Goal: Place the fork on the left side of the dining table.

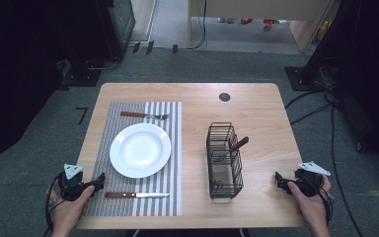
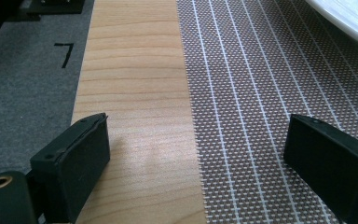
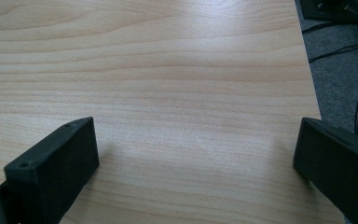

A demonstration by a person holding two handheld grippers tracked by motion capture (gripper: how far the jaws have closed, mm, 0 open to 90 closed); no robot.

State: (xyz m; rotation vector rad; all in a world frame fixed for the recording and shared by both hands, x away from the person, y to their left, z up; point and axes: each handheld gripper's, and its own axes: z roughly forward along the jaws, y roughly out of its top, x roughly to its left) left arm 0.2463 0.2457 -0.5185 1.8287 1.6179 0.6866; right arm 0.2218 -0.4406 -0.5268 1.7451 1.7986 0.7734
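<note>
The left gripper point(image 1: 100, 179), jaws spread and empty, is held at the surface's point(image 1: 256, 103) near left corner, just beside the knife point(image 1: 137, 195) on the striped mat point(image 1: 172, 197). The right gripper point(image 1: 278, 178), likewise released, is held near the wire basket point(image 1: 224, 160).

plate point(image 1: 140, 150): white | placemat point(image 1: 170, 163): grey-white striped | basket point(image 1: 224, 160): black wire | knife point(image 1: 136, 195): brown handle

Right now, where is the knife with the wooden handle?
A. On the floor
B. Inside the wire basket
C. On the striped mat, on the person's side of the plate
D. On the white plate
C: the knife lies flat on the striped mat, between the white plate and the table's near edge.
</note>
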